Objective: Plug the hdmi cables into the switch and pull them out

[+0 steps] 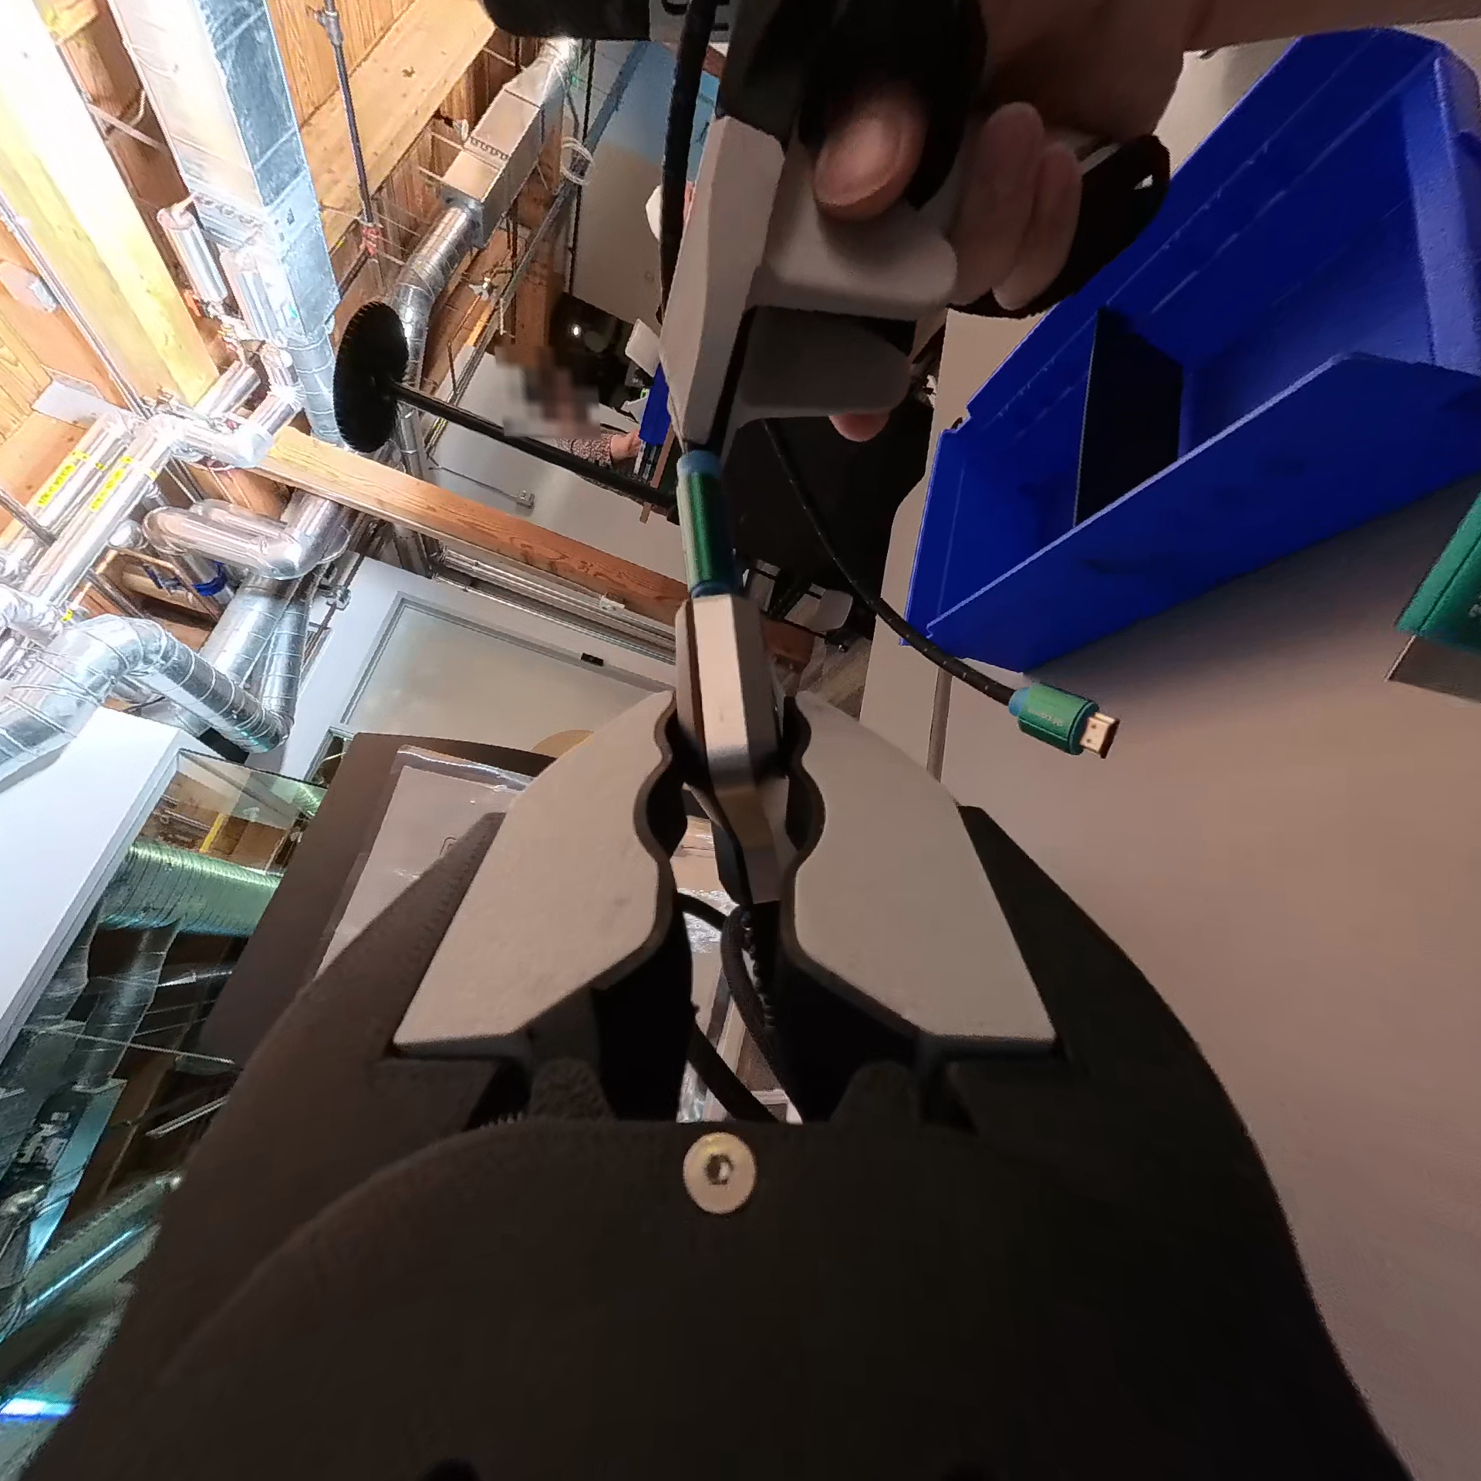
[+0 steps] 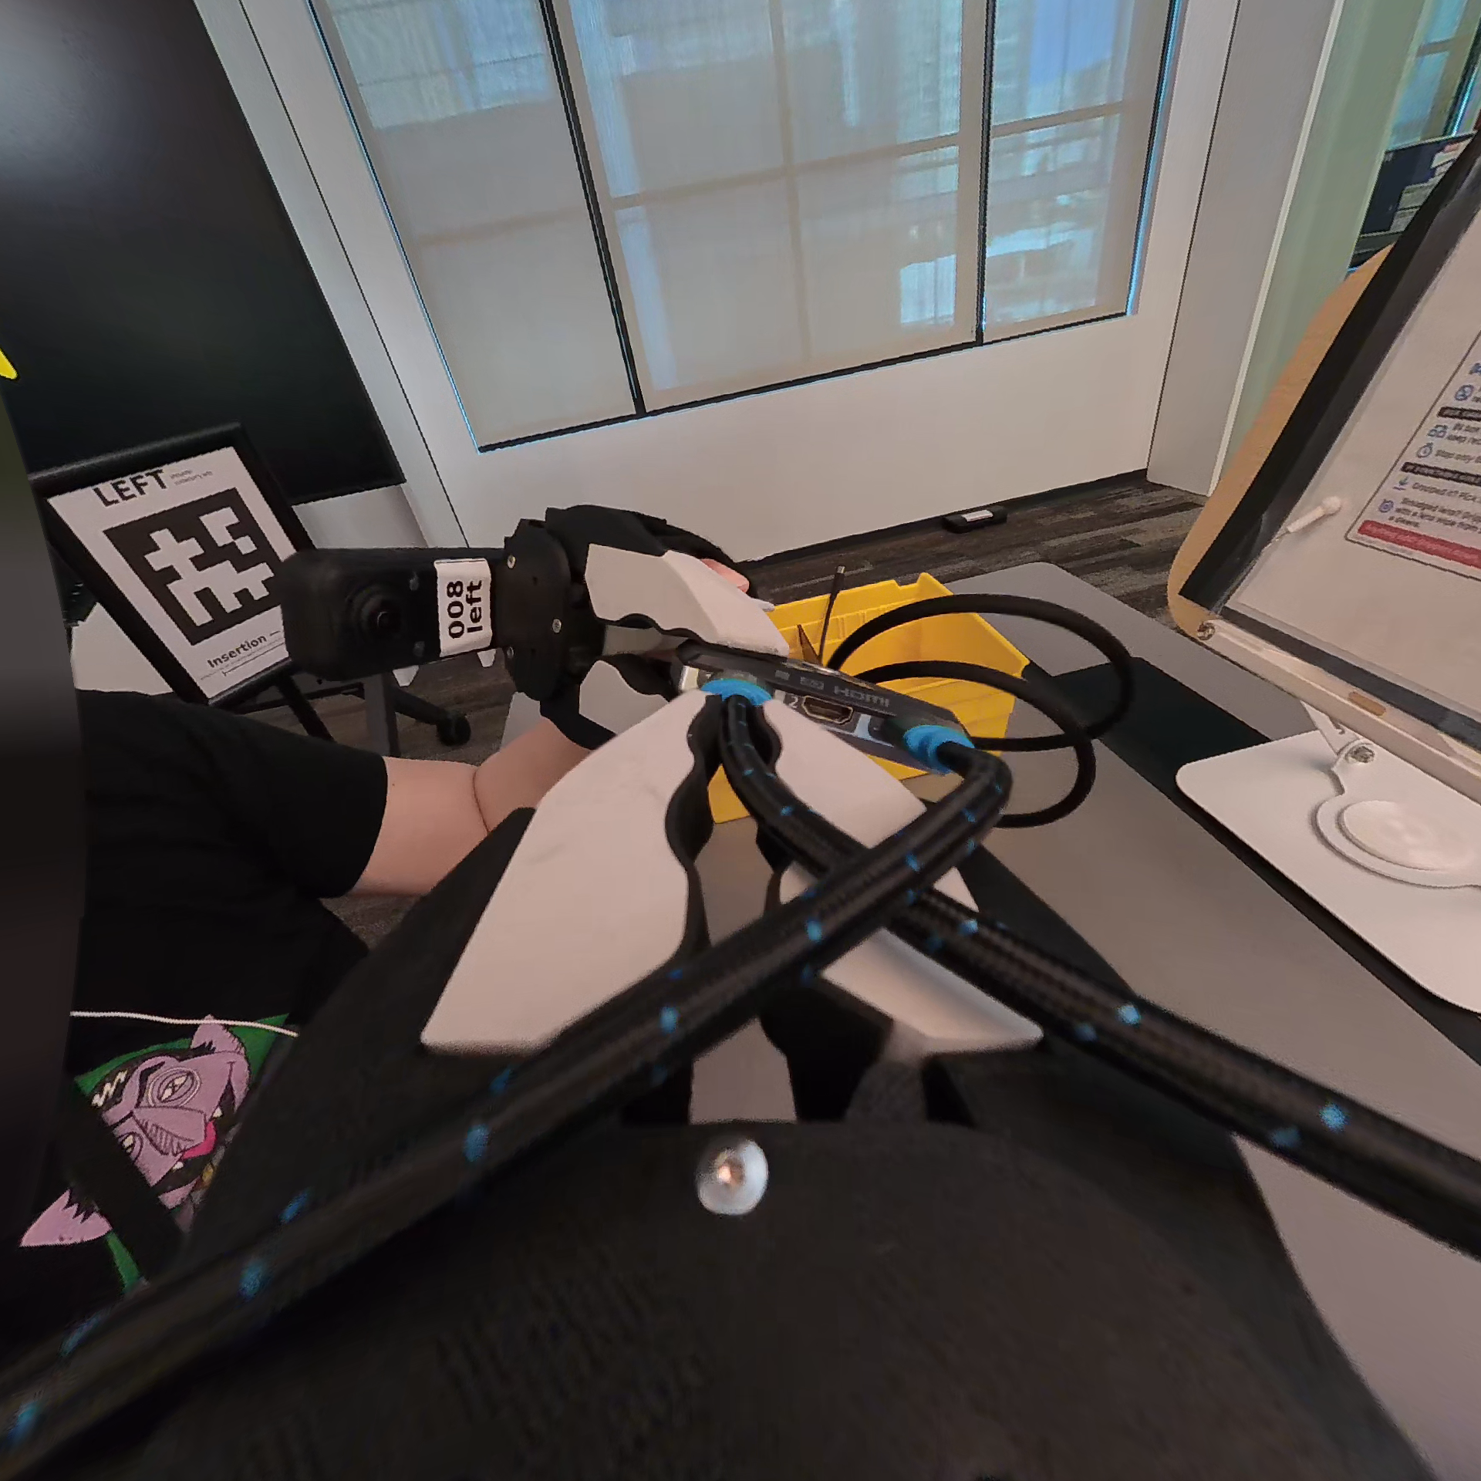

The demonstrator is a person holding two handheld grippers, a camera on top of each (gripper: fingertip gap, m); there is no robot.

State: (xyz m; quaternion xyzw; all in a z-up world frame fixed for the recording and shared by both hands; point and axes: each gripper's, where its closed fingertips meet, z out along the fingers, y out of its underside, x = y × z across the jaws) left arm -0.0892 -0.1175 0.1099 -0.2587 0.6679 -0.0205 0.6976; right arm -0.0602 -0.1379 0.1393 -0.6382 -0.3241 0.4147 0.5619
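Left gripper (image 1: 729,789): its jaws are clamping the near end of the grey HDMI switch (image 1: 725,721), which is standing edge-on between them, held off the counter (image 1: 1202,1002).

Right gripper (image 2: 725,769): its jaws are closing around a braided black cable (image 2: 749,781) just behind its blue collar, where the green plug (image 1: 705,521) is sitting in the switch's far edge. From the left wrist view the same gripper is showing at the far end of that plug, with a hand (image 1: 922,152) wrapped over it.

In the right wrist view, a second braided cable (image 2: 954,769) is sitting plugged into the right end of the switch; the port between the two is showing open.

A third cable's green plug (image 1: 1058,717) is lying loose on the counter, near a blue bin (image 1: 1202,449). A yellow bin (image 2: 962,633) is sitting just beyond the switch. A monitor (image 2: 1362,481) is standing at the right.
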